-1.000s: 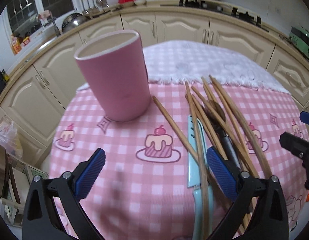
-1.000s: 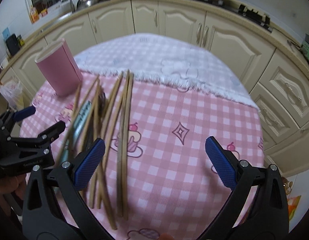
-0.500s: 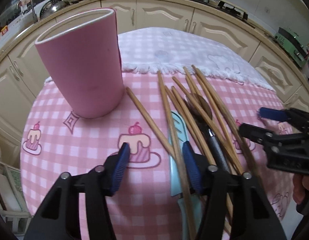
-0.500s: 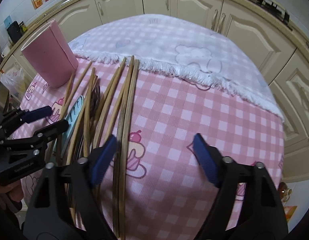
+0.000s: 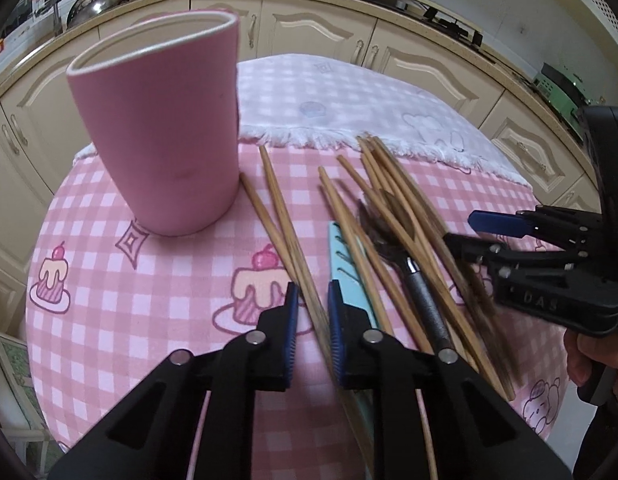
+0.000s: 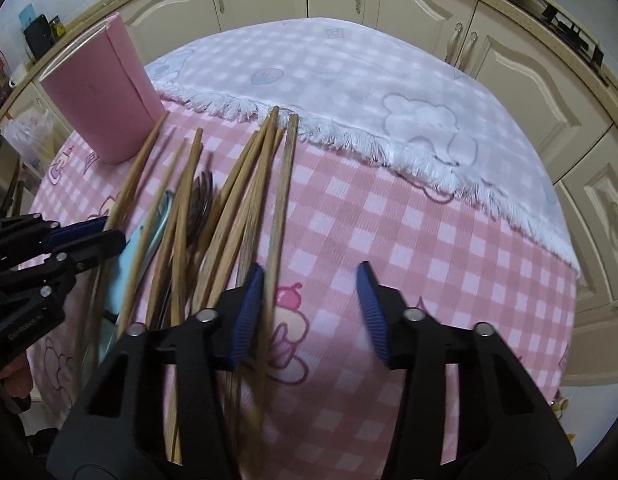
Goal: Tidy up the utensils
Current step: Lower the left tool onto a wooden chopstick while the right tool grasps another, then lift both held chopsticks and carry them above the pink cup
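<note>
— Both sets of jaws had come in a lot since a second before, right?

— Yes. Seen from the left wrist, the left gripper had its jaws narrow and closing. One wooden chopstick ran between them. I could not tell if the pads pressed on it yet.

— Where was the pink cup?

— It stood upright on the pink checked worktop, to the left of the chopsticks. A light blue fork and a dark spoon lay in the pile too. The right gripper hung over the pile's right side.

— And from the right wrist?

— The right gripper had its jaws about half wide and closing. The outermost chopstick lay just inside the left pad. The rest of the chopsticks lay left of it, with the pink cup at the far left.
</note>
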Tool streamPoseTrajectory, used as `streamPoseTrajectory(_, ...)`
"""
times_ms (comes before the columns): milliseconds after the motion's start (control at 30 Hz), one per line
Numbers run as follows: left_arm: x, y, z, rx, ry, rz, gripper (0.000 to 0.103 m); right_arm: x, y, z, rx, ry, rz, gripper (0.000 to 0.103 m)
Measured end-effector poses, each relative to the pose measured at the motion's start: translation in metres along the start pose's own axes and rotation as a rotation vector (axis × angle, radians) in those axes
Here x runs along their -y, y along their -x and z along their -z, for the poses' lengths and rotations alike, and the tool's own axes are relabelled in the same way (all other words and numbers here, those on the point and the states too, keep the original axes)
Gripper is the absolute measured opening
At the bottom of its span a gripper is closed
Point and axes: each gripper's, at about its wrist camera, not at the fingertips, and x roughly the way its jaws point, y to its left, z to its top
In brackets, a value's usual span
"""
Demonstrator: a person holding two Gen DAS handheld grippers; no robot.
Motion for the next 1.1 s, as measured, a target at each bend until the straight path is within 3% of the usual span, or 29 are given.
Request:
streamPoseTrajectory(200,-0.004,-0.004,-0.009,-0.013,0.019,-0.008,0.015,-0.004,-0.007,-0.013,-0.019,0.017,0.012,0.032)
streamPoseTrajectory(233,-0.004,-0.004,-0.010,-0.016,0.013,-0.004,0.014,-0.006,-0.008,-0.014,-0.017,0.027,0.008,0.028)
streamPoseTrajectory(300,-0.005,-0.003,-0.011,-0.014,0.014,0.014,0.011,-0.007,-0.007,-0.013,-0.017,0.020,-0.018,0.006)
streamPoseTrajectory(367,-0.005,0.001,-0.010,-0.009,0.006,0.027,0.006,-0.005,-0.006,-0.011,-0.010,0.009,-0.032,0.006)
streamPoseTrajectory(700,-0.009,0.025,-0.003,0.046,-0.015,0.030,0.006,0.022,0.016,0.002,0.079,-0.117,-0.158,0.006)
streamPoseTrajectory(933,-0.005,0.077,-0.007,0.236,-0.024,0.057,0.006,0.034,0.052,-0.001,0.253,-0.213,-0.338,0.006)
streamPoseTrajectory(1100,-0.012,0.133,-0.019,0.438,-0.003,0.064,0.006,0.027,0.088,-0.019,0.402,-0.226,-0.434,0.006)
